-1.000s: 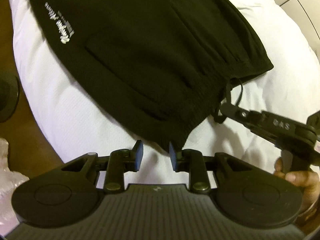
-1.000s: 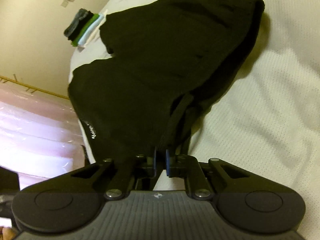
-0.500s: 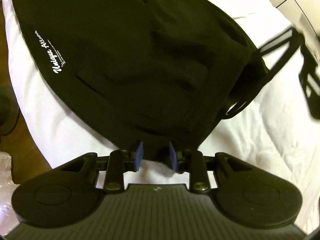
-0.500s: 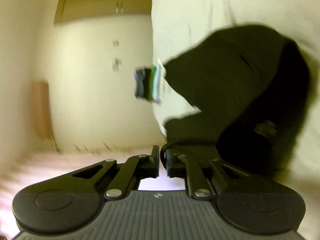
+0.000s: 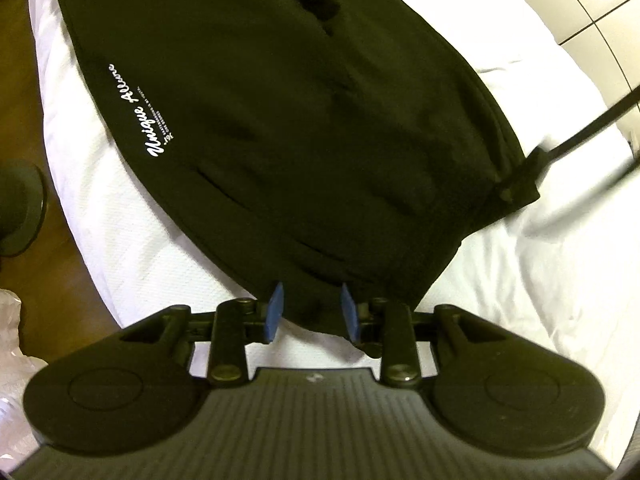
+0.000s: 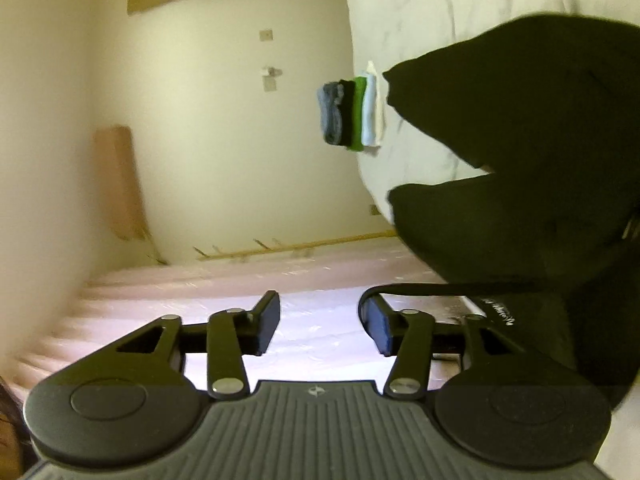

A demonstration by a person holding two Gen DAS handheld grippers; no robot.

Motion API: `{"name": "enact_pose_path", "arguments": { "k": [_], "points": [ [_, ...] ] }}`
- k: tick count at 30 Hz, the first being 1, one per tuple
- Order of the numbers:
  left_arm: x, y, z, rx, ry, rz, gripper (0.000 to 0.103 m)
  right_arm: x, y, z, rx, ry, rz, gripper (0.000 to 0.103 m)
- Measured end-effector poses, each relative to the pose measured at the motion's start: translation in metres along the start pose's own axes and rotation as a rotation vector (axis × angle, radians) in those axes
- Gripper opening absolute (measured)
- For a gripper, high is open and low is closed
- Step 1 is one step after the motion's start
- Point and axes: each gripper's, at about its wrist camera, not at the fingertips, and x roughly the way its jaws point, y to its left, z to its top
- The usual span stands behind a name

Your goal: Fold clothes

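Note:
A black garment (image 5: 304,128) with white script print lies folded on the white bed (image 5: 540,280). My left gripper (image 5: 312,312) points steeply down at its near corner. The blue pads (image 5: 275,308) stand a little apart, and the flat hem lies between them without being pinched. A black drawstring (image 5: 576,140) runs taut from the waistband toward the upper right. In the right wrist view my right gripper (image 6: 320,320) points level and its jaws are opening. Nothing is between the pads, but the drawstring (image 6: 420,290) loops over the right fingertip. The garment (image 6: 520,140) fills that view's right side.
A stack of folded clothes (image 6: 352,114) sits at the bed's far edge. Wooden floor (image 5: 24,80) and a dark round object (image 5: 20,204) lie left of the bed. Crinkled plastic (image 5: 12,340) shows at lower left. A pale plastic-wrapped slab (image 6: 280,280) lies below the wall.
The right gripper rose, swung from pointing down to level and opened off the drawstring. The garment's waist end now lies folded over. The left gripper moved onto the garment's near corner.

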Motion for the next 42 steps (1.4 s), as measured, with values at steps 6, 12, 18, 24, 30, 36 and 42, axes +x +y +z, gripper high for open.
{"name": "enact_pose_path", "arguments": {
  "k": [6, 12, 18, 24, 30, 36, 42],
  "points": [
    [-0.001, 0.005, 0.007, -0.003, 0.002, -0.014, 0.029, 0.035, 0.074, 0.018, -0.172, 0.079, -0.028, 0.078],
    [0.0, 0.009, 0.012, -0.008, 0.005, -0.019, 0.03, 0.102, 0.136, 0.055, -0.234, 0.087, -0.388, 0.09],
    [0.004, -0.004, 0.014, 0.102, 0.006, -0.047, 0.03, 0.101, 0.173, 0.049, -0.295, -0.014, -0.347, 0.089],
    [0.027, -0.068, 0.0, 0.461, 0.004, -0.087, 0.035, 0.025, 0.139, 0.025, -0.239, -0.224, -0.664, 0.089],
    [0.063, -0.127, -0.012, 0.739, -0.047, -0.061, 0.038, -0.094, 0.053, -0.043, 0.186, -0.421, -0.796, 0.09],
    [0.054, -0.122, 0.006, 0.658, -0.038, -0.214, 0.005, -0.135, 0.006, -0.098, 0.294, -0.491, -0.942, 0.089],
    [0.002, -0.079, 0.043, 0.33, 0.086, -0.502, 0.005, -0.115, -0.02, -0.106, 0.353, -0.479, -0.895, 0.088]
  ]
}}
